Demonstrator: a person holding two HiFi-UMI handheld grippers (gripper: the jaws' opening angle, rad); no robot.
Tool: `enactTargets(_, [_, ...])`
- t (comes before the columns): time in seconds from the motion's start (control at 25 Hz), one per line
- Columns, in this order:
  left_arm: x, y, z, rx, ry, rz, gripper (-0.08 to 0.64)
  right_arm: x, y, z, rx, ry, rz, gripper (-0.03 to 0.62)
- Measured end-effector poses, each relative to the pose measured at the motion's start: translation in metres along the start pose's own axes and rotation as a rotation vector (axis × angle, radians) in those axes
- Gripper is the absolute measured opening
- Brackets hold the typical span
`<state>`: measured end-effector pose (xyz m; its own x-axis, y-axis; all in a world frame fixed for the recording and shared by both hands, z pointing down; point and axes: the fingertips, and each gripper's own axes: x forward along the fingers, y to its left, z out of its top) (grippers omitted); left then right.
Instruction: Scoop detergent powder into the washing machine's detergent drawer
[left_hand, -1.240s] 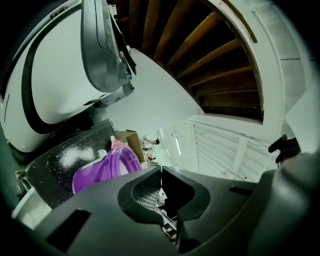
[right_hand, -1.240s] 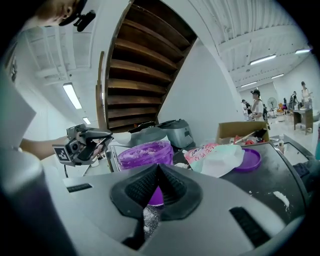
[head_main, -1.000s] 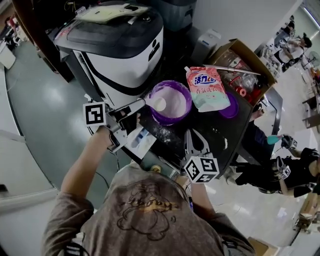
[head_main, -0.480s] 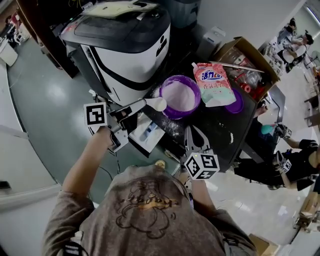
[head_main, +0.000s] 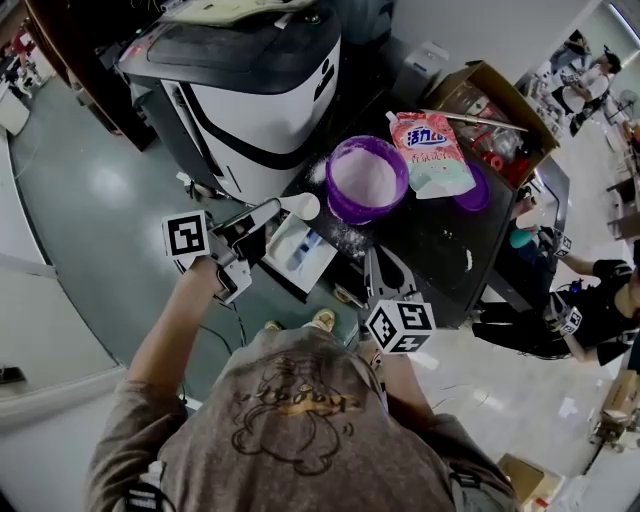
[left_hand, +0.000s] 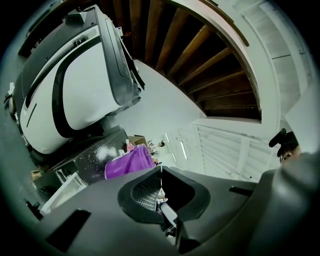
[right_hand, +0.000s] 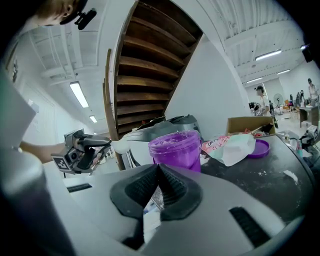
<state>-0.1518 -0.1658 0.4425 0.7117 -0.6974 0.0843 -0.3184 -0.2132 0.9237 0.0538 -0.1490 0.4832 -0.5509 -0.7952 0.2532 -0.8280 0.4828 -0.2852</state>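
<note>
Plastic and thin, the scoop (head_main: 300, 207) is pinched by its handle in my left claw (head_main: 255, 230). Any twist or jolt of that grip would, I judge, shed its load onto the floor (head_main: 90, 190) or the rim instead of into a compartment. Its bowl lies just ahead of my tips, over the far end of the open detergent drawer (head_main: 298, 252), with the purple tub (head_main: 367, 178) just beyond. My right claw (head_main: 380, 262) is pressed together on nothing above the dusted worktop (head_main: 430, 250).
</note>
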Motion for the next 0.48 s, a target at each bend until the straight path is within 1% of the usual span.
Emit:
enactTargets(0.12, [-0.008, 0.012, -0.004, 0.009, -0.008, 0.028, 0.023, 0.001, 0.004, -0.001, -0.005, 0.002, 0.004, -0.003])
enactTargets(0.16, [-0.010, 0.016, -0.005, 0.026, -0.008, 0.033, 0.023, 0.001, 0.005, -0.002, -0.006, 0.002, 0.005, -0.003])
enactTargets(0.28, [-0.015, 0.023, -0.005, 0.153, -0.002, 0.021, 0.023, 0.001, 0.008, -0.006, -0.002, 0.005, 0.005, -0.003])
enactTargets(0.32, [-0.016, 0.026, -0.005, 0.182, -0.002, 0.019, 0.023, 0.001, 0.009, -0.007, -0.001, 0.006, 0.005, -0.003])
enactTargets(0.4, [-0.018, 0.033, -0.007, 0.201, -0.006, 0.022, 0.023, 0.002, 0.010, -0.009, -0.002, 0.009, 0.007, -0.003])
enactTargets(0.48, [-0.021, 0.040, -0.011, 0.200, -0.014, 0.027, 0.023, 0.002, 0.010, -0.011, -0.001, 0.012, 0.007, -0.003])
